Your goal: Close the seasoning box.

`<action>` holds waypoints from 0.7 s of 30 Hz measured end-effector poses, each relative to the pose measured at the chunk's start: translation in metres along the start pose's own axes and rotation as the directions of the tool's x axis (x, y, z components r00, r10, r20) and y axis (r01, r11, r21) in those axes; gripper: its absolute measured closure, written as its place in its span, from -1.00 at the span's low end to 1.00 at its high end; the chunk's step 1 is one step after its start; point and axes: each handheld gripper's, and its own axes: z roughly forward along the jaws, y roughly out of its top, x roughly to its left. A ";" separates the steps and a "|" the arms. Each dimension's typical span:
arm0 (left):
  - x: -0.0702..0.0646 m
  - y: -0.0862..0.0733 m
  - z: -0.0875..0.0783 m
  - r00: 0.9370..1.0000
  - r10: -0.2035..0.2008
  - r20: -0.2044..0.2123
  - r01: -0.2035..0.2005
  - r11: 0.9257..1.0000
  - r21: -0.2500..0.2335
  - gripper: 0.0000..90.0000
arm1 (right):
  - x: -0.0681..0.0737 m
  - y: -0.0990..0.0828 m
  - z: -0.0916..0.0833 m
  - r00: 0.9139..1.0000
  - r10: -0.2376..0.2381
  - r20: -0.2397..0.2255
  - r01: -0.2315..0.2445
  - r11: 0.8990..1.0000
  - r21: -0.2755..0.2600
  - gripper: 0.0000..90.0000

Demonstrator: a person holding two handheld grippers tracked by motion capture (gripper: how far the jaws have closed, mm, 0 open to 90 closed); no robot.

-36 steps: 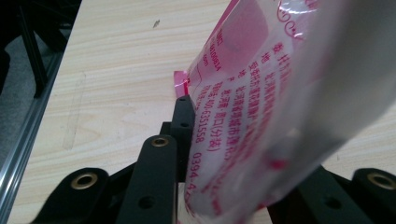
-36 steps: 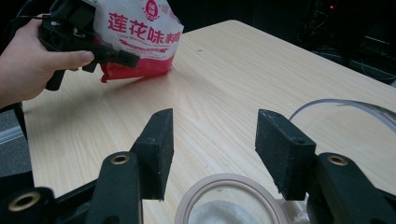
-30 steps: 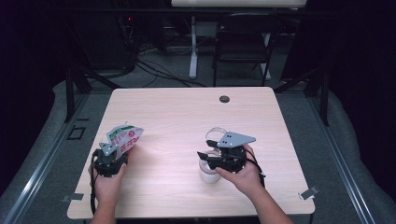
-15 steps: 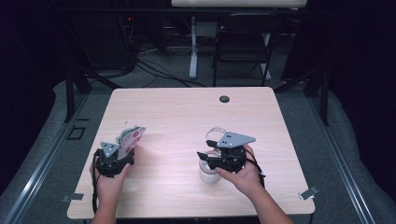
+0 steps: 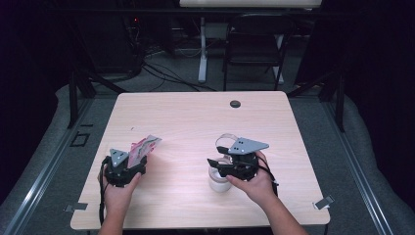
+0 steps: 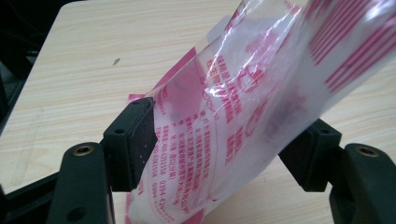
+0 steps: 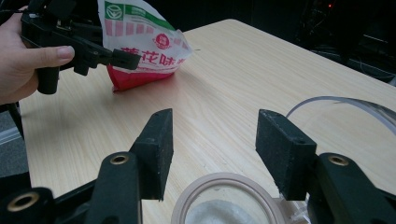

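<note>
While the printed plastic bag sits pinched between the jaws of the left gripper, lifted at a slant over the near left part of the table, the work appears to be at the stage of bringing the bag toward the jar for pouring. The bag is clear film with red and pink print and a green mark near its top, as the right gripper view shows; its lower end looks to touch or nearly touch the tabletop there. What it holds cannot be made out.

The jar stands on the near right part of the table, directly below the right gripper, whose jaws stand apart with nothing between them. Its mouth is open, with a pale pinkish rim, and something whitish and granular lies inside. A clear loop of plastic, probably the jar's opened lid or a handle, lies just beside it.

In judgement, the next move calls for carrying the bag across to the jar, well apart at present, and steadying the jar with the free right gripper. A small dark disc sits at the table's far edge, clear of the work.
</note>
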 end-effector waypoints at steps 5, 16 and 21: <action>-0.013 0.000 0.001 0.999 0.049 0.023 -0.049 0.999 0.012 -0.28 | 0.000 0.000 0.000 1.000 -0.001 -0.001 0.001 1.000 0.001 0.03; -0.051 -0.004 0.011 0.981 0.170 0.092 -0.175 0.983 0.053 -0.29 | -0.001 0.000 -0.001 1.000 0.002 0.005 -0.002 1.000 0.000 0.03; -0.062 -0.004 0.010 0.973 0.194 0.122 -0.201 0.978 0.053 -0.31 | -0.002 0.000 -0.001 1.000 0.003 0.006 -0.003 1.000 0.000 0.03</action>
